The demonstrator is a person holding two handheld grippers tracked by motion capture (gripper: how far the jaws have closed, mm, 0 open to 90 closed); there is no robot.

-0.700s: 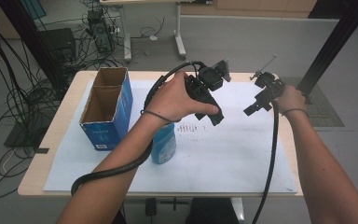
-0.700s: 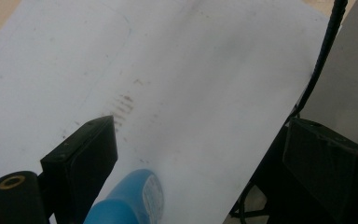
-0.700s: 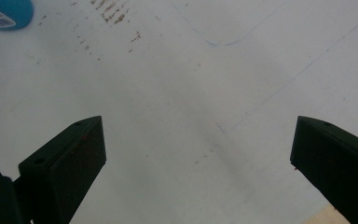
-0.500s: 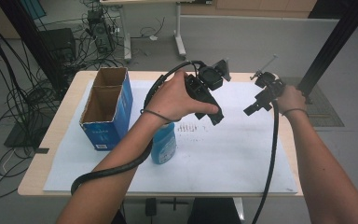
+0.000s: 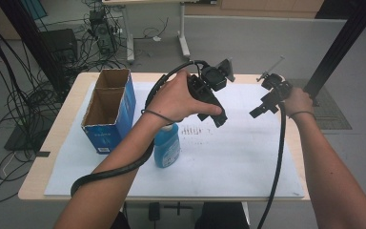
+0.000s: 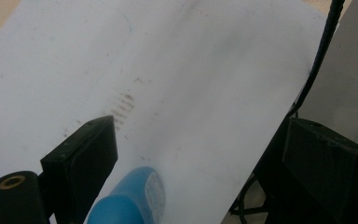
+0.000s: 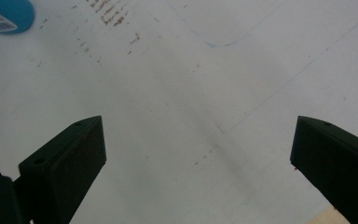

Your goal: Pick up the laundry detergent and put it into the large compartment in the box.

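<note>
White sheet (image 5: 228,157) covers wooden table (image 5: 66,119)

No visible shift of either hand-held gripper (image 5: 218,110) since the earlier pictures.

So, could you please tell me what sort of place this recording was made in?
Most likely a lab or workshop: loose cables trail over the grey floor, electronic equipment stands behind the table, and a black metal frame post rises at the right.
</note>
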